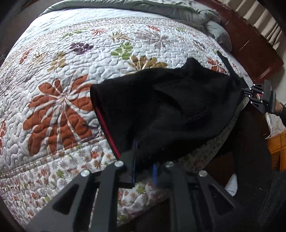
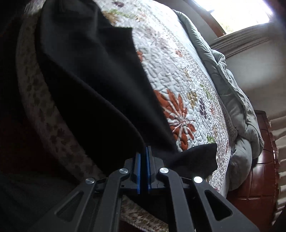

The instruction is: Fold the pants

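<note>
Stretching between both grippers, the black pants (image 1: 166,110) hang lifted over the near edge of the bed (image 1: 26,171), and what a span of dark cloth it is! In the left wrist view, the left gripper (image 1: 144,171) sits at 6 o'clock, its jaws nearly closed with only a thin gap between the blue pads, pinching an edge of the pants; a red stripe (image 1: 107,132) runs along the cloth's left border up toward 10 o'clock. Over at 3 o'clock in that same view, the right gripper (image 1: 244,90) has the far end of the pants, the cloth bunching to a point right at it.

Switching to the right wrist view: the right gripper (image 2: 143,171) at 6 o'clock has its jaws pressed close together, black cloth clamped between the blue pads, and a small flap of it sticks out toward 4 o'clock. From there the pants (image 2: 93,92) sweep up to 11 o'clock, covering the left half of the view.

Beneath it all lies the quilted bedspread (image 1: 75,58) with rust, green and purple leaf prints. A grey-green comforter (image 1: 187,12) is bunched along the bed's far side at 12 to 1 o'clock, next to the dark wooden bed frame (image 1: 250,46).
</note>
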Demonstrator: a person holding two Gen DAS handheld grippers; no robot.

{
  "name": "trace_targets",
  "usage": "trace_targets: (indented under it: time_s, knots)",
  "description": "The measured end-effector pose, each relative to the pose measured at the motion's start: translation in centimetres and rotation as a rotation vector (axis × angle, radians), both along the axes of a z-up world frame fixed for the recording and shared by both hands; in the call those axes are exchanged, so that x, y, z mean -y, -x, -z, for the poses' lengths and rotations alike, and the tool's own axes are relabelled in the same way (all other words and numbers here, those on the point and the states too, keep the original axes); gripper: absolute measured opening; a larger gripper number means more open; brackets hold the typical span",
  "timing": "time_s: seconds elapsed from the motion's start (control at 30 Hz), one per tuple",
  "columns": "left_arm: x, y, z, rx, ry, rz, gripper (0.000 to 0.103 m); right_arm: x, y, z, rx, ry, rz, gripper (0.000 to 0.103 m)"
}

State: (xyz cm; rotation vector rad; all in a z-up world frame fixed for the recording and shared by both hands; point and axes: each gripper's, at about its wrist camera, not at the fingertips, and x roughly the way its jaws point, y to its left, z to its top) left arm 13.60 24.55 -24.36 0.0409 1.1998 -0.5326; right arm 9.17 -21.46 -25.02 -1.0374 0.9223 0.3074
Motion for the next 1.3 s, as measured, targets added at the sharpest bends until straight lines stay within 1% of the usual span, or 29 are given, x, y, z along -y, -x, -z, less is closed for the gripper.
trace_targets:
  time_s: [0.1, 0.2, 0.23, 0.27, 0.3, 0.33, 0.37, 0.4, 0.43, 0.47, 0.5, 0.53, 0.57, 0.6, 0.63, 0.67, 0.7, 0.73, 0.77, 0.8, 0.83, 0.87, 0.9, 0.93, 1.0, 1.07, 1.2, 1.27, 1.3]
  knots:
    - [0.2, 0.7, 0.8, 0.013, -0.040, 0.009, 0.013, -0.3, 0.7, 2.1, 0.001, 0.046, 0.008, 0.005]
    - [0.1, 1.2, 0.6, 0.028, -0.060, 0.003, 0.016, -0.1, 0.1, 2.1, -0.023, 0.035, 0.029, 0.006]
    - [0.2, 1.5, 0.4, 0.033, -0.079, 0.005, 0.018, 0.0, 0.0, 2.0, -0.029, 0.031, 0.034, 0.010]
    - [0.4, 1.9, 0.2, 0.035, -0.108, 0.007, 0.025, 0.2, -0.1, 2.0, -0.046, 0.024, 0.044, 0.013]
    - [0.4, 2.4, 0.2, 0.029, -0.164, 0.006, 0.034, 0.3, -0.2, 2.0, -0.068, 0.015, 0.054, 0.017]
    - [0.3, 2.9, 0.3, 0.020, -0.208, 0.003, 0.051, 0.5, -0.1, 1.8, -0.079, 0.006, 0.063, 0.018]
    - [-0.1, 3.8, 0.2, 0.014, -0.254, 0.000, 0.059, 0.7, 0.0, 1.3, -0.101, -0.014, 0.074, 0.019]
    - [-0.7, 4.6, 0.0, 0.014, -0.290, -0.009, 0.061, 1.0, 0.2, 0.5, -0.134, -0.046, 0.086, 0.022]
    - [-1.4, 5.3, -0.4, 0.014, -0.318, -0.027, 0.061, 1.8, 0.3, -0.8, -0.180, -0.112, 0.113, 0.026]
    - [-2.2, 6.1, -1.1, 0.018, -0.323, -0.054, 0.061, 2.6, 0.3, -2.2, -0.222, -0.183, 0.150, 0.029]
    - [-3.1, 6.9, -2.2, 0.032, -0.305, -0.097, 0.062, 3.8, -0.1, -3.6, -0.260, -0.261, 0.200, 0.032]
    - [-3.6, 7.5, -3.6, 0.055, -0.276, -0.133, 0.067, 5.2, -0.7, -5.3, -0.278, -0.340, 0.260, 0.035]
    - [-3.6, 8.1, -5.2, 0.099, -0.242, -0.156, 0.074, 7.0, -1.7, -7.2, -0.272, -0.417, 0.335, 0.037]
    - [-3.1, 8.5, -6.6, 0.151, -0.214, -0.172, 0.080, 8.7, -3.1, -8.7, -0.245, -0.461, 0.411, 0.041]
    - [-2.5, 8.7, -7.9, 0.208, -0.181, -0.186, 0.092, 10.6, -5.2, -10.3, -0.199, -0.483, 0.511, 0.045]
    - [-1.7, 8.7, -8.8, 0.260, -0.136, -0.192, 0.094, 12.5, -7.8, -11.5, -0.143, -0.495, 0.625, 0.048]
    - [-0.4, 8.3, -9.4, 0.296, -0.078, -0.188, 0.094, 13.9, -10.0, -12.4, -0.106, -0.502, 0.713, 0.056]
    - [0.4, 7.6, -9.4, 0.310, -0.036, -0.189, 0.095, 15.5, -12.8, -13.0, -0.071, -0.521, 0.808, 0.069]
    - [1.6, 6.6, -8.9, 0.318, -0.005, -0.191, 0.095, 16.9, -15.9, -13.0, -0.061, -0.542, 0.897, 0.073]
    - [2.6, 5.7, -8.0, 0.312, 0.010, -0.187, 0.095, 17.9, -18.6, -12.6, -0.066, -0.554, 0.956, 0.072]
    - [3.5, 4.7, -6.8, 0.286, 0.016, -0.178, 0.094, 18.7, -21.1, -11.9, -0.073, -0.557, 1.002, 0.070]
    - [4.4, 3.5, -5.2, 0.243, -0.006, -0.173, 0.094, 19.7, -24.0, -10.8, -0.092, -0.548, 1.047, 0.068]
    - [5.0, 2.8, -3.9, 0.215, -0.032, -0.179, 0.094, 20.4, -26.5, -9.6, -0.102, -0.507, 1.084, 0.061]
    - [5.3, 2.1, -2.5, 0.184, -0.050, -0.194, 0.094, 21.2, -27.8, -8.6, -0.110, -0.479, 1.116, 0.060]
    - [5.7, 1.5, 0.0, 0.114, -0.087, -0.229, 0.094, 22.4, -30.7, -5.8, -0.170, -0.439, 1.186, 0.059]
    - [5.4, 1.6, 2.0, 0.083, -0.137, -0.245, 0.095, 23.4, -32.0, -4.0, -0.166, -0.389, 1.230, 0.059]
    - [4.8, 1.3, 2.2, 0.079, -0.129, -0.248, 0.099, 25.2, -33.9, -0.9, -0.163, -0.311, 1.288, 0.059]
    - [4.9, 1.0, 2.4, 0.071, -0.142, -0.246, 0.100, 26.1, -34.2, 0.2, -0.169, -0.319, 1.307, 0.059]
    - [5.0, 1.0, 2.3, 0.073, -0.149, -0.238, 0.100, 26.5, -34.4, 0.5, -0.167, -0.328, 1.318, 0.062]
